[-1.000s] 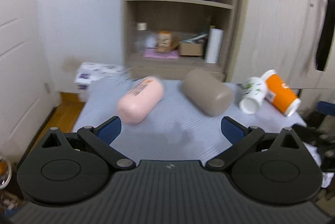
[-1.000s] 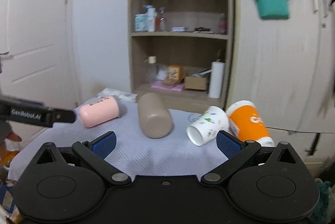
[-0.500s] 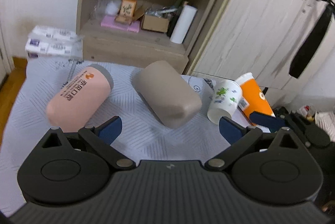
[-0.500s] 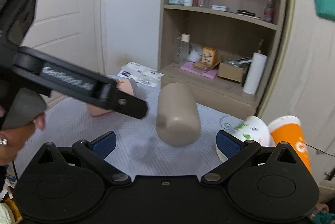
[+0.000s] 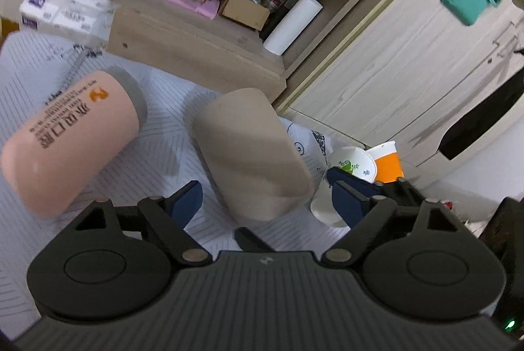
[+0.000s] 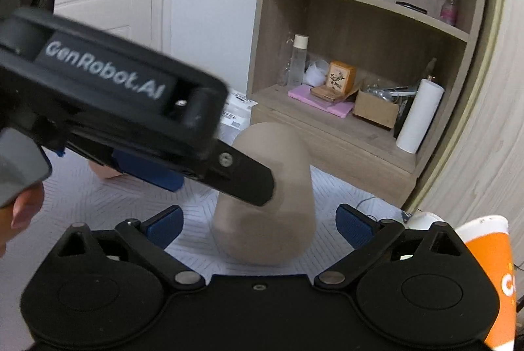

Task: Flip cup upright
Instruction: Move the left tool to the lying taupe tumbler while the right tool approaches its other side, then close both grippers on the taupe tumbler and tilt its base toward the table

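Observation:
A beige cup (image 5: 252, 154) lies on its side on the grey-white tablecloth (image 5: 157, 151), its closed end toward me. My left gripper (image 5: 265, 197) is open, its fingers on either side of the cup's near end. My right gripper (image 6: 258, 221) is open too, just short of the same cup (image 6: 268, 213). The left gripper's body (image 6: 108, 95) crosses the right wrist view and reaches the cup's left side. A pink cup (image 5: 72, 141) lies on its side at the left.
A white floral paper cup (image 5: 347, 174) and an orange cup (image 5: 386, 164) lie at the table's right edge; the orange cup also shows in the right wrist view (image 6: 494, 272). A wooden shelf unit (image 5: 203, 33) stands behind the table. Tissue packs (image 5: 62, 7) lie at the back left.
Both grippers have moved forward and down toward the beige cup. The left gripper now straddles its near end, and its body fills more of the right wrist view.

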`<state>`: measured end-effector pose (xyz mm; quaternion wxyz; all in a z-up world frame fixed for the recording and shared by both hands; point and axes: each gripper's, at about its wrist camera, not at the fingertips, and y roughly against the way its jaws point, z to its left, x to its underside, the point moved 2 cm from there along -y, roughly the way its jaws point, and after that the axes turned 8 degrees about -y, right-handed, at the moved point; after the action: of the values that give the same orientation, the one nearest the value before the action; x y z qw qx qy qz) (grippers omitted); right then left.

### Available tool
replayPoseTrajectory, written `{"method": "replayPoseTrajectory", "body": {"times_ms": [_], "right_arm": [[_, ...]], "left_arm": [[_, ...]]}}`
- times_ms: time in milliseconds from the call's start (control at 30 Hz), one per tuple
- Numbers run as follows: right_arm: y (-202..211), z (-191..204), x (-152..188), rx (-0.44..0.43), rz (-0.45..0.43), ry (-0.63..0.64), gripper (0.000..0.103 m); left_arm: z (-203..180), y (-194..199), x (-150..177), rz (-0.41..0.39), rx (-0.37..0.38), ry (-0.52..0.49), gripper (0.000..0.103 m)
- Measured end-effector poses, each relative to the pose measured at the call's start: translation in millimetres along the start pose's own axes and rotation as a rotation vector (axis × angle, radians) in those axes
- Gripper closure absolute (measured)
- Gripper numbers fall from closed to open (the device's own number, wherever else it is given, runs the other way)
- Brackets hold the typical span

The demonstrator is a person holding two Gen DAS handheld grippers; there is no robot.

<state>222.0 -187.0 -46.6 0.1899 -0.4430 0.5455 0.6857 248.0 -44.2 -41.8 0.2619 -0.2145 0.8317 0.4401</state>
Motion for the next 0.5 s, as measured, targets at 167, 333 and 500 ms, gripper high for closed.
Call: {"method": "replayPoseTrajectory", "body": {"times_ms": [167, 333, 500], "right_arm": [[-14, 2, -3, 0.001, 0.020, 0.022, 0.011], [-22, 2, -4, 0.018, 0.027, 0.031, 0.013], [-21, 7, -1, 0.036, 0.039, 0.005, 0.021]], "left_arm": [[8, -7, -2, -0.010, 0.006, 0.035, 0.021], [11, -12, -2, -0.012, 0.002, 0.042, 0.025], [13, -17, -3, -0.021, 0.008, 0.053, 0.034]]}}
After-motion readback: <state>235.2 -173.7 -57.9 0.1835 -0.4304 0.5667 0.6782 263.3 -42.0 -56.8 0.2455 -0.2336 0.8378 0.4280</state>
